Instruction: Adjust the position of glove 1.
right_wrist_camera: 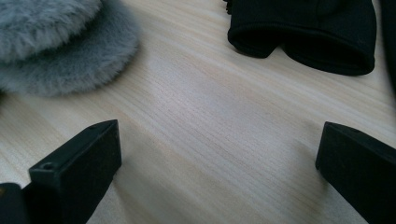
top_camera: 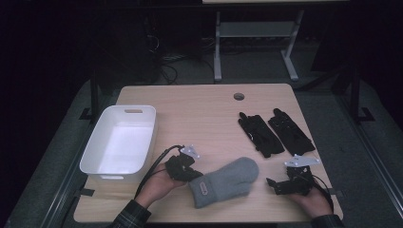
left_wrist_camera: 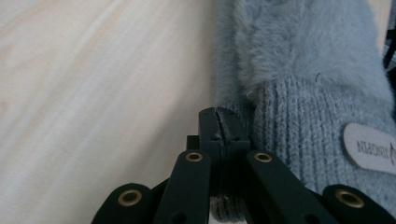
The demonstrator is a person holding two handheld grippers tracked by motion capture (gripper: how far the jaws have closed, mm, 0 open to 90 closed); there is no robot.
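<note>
A grey fuzzy mitten [top_camera: 225, 180] with a knit cuff and a small label lies near the table's front edge, its tip pointing right. My left gripper [top_camera: 192, 175] is at the cuff end; in the left gripper view its jaws [left_wrist_camera: 218, 133] are pressed together on the edge of the knit cuff [left_wrist_camera: 299, 140]. To the right of the mitten my right gripper [top_camera: 274, 186] rests low, pointing left. Its jaws [right_wrist_camera: 217, 140] stand wide apart over bare wood, with the mitten's tip [right_wrist_camera: 56, 46] ahead on the left.
A white plastic bin [top_camera: 151, 137] stands at the table's left. Two black gloves [top_camera: 260, 134] [top_camera: 291, 130] lie side by side at the right; one cuff [right_wrist_camera: 308, 37] is just ahead of my right gripper. A cable hole [top_camera: 239, 96] sits near the far edge.
</note>
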